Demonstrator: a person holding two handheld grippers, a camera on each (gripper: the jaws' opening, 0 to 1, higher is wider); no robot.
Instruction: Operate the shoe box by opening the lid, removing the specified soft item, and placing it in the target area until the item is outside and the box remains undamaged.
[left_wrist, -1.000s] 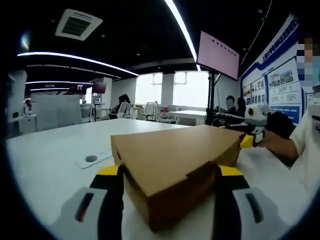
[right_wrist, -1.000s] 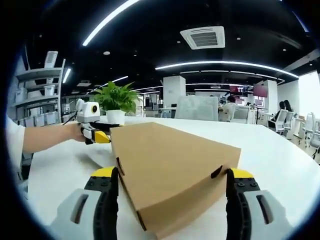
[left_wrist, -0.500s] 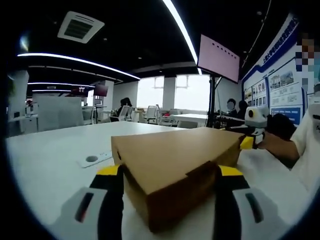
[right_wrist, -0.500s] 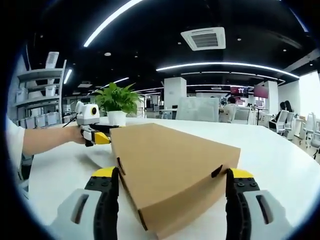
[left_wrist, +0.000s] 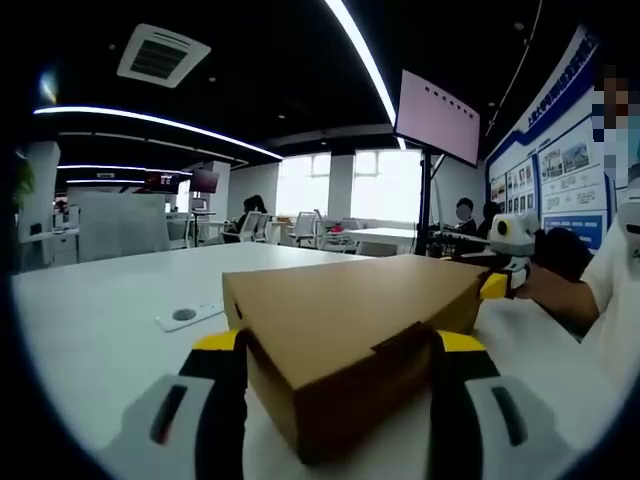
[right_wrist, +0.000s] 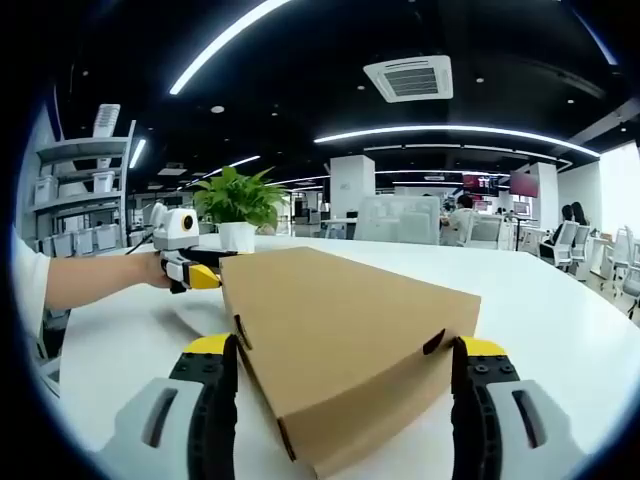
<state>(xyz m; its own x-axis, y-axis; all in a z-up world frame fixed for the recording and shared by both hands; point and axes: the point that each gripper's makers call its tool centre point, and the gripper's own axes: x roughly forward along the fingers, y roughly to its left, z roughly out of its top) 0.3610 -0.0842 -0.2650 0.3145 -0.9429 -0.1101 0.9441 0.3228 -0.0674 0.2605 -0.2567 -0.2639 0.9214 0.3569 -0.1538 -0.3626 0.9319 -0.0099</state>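
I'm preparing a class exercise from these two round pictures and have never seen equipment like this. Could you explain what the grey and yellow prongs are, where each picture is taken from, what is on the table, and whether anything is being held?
There is no robot here: a person holds a hand tool with two jaws in each hand. A small fisheye camera rides on each tool and looks along its jaws, so the grey and yellow prongs at the bottom of each picture are that tool's own jaws.

In the left gripper view, the left gripper has its jaws on either side of a corner of a closed brown cardboard shoe box. In the right gripper view, the right gripper straddles another corner of the same box. The lid is still on.

The box sits on a white table. A small white device lies on it, and a potted plant stands farther off.

Whether the jaws actually press the box, I cannot tell.
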